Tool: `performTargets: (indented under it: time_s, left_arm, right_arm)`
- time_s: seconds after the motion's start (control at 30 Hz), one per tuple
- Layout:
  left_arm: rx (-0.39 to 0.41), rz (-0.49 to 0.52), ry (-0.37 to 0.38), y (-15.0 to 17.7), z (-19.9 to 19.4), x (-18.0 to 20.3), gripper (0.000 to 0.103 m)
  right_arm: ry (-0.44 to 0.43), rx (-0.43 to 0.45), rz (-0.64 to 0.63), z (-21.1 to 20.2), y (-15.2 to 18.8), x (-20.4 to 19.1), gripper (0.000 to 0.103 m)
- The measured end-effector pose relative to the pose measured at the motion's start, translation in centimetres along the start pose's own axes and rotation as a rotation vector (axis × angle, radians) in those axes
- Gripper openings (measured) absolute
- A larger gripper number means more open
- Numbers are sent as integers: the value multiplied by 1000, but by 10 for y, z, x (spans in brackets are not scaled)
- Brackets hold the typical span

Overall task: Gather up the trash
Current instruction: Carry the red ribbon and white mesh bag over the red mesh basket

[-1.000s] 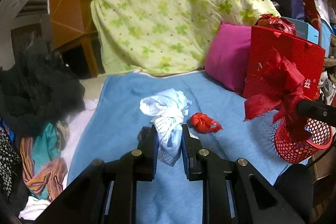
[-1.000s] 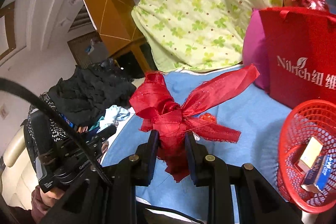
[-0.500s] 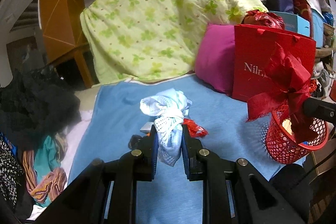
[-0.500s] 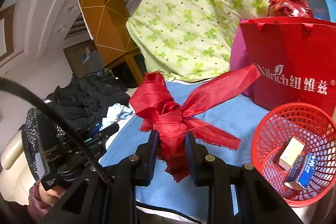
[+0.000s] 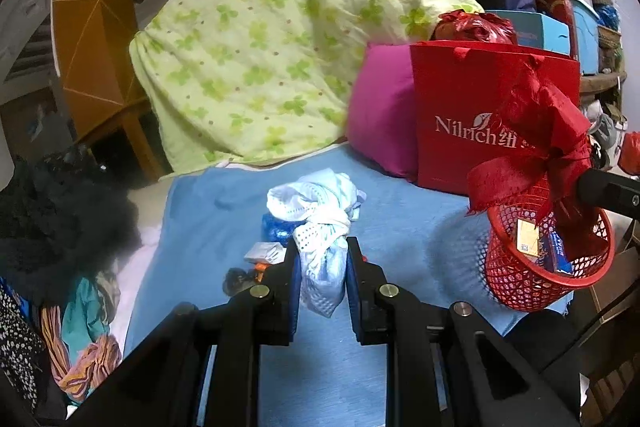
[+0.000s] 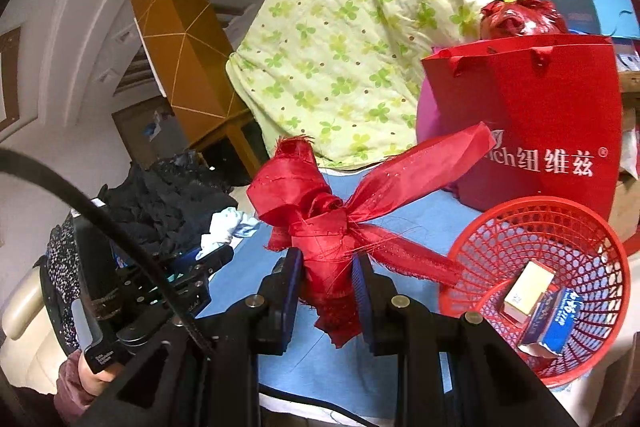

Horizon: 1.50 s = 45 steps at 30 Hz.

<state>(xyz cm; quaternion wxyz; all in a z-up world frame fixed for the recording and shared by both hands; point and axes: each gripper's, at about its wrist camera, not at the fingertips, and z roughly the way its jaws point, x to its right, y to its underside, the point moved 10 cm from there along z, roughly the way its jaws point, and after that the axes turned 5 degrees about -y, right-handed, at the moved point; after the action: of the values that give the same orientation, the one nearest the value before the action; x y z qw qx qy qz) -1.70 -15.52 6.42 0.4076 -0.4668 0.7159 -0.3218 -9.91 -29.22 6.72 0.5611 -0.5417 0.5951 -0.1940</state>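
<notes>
A red ribbon [image 6: 340,227], a red mesh basket [image 6: 600,259] and a red bag [image 6: 540,115] (white lettering) sit against a blue bed cover [image 5: 216,223]; the quilt [image 5: 260,47] is pale green with clover prints.

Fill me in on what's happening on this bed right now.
A person is clearing trash off the blue bedspread with two handheld grippers. The left gripper is shut on a bundle of white and pale blue cloth. The right gripper is shut on a knotted red ribbon, held beside the red mesh basket, which already holds two small boxes. A few small scraps remain on the bedspread.
</notes>
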Motion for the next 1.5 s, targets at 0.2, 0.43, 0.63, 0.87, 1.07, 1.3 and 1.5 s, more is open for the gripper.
performTargets:
  time_s: [0.2, 0.43, 0.63, 0.87, 1.07, 1.3, 1.5]
  left_arm:
    - [-2, 23, 15, -4, 1, 18, 22]
    - [-2, 49, 31, -9, 1, 36, 22]
    - [0, 74, 44, -13, 0, 50, 22]
    - [10, 107, 58, -19, -2, 70, 22]
    - [19, 139, 72, -23, -3, 90, 22]
    - [24, 177, 99, -27, -2, 116, 22]
    - [13, 208, 142, -28, 3, 146, 22]
  right_arm:
    - [16, 17, 23, -12, -4, 14, 28]
    - [38, 41, 56, -25, -6, 32, 28]
    - [47, 54, 79, -33, -7, 43, 28]
    - [58, 73, 103, -43, -7, 55, 28]
    - [72, 88, 148, -53, -4, 73, 28]
    - [91, 106, 202, -65, 2, 97, 28]
    - [117, 116, 245, -73, 8, 119, 29]
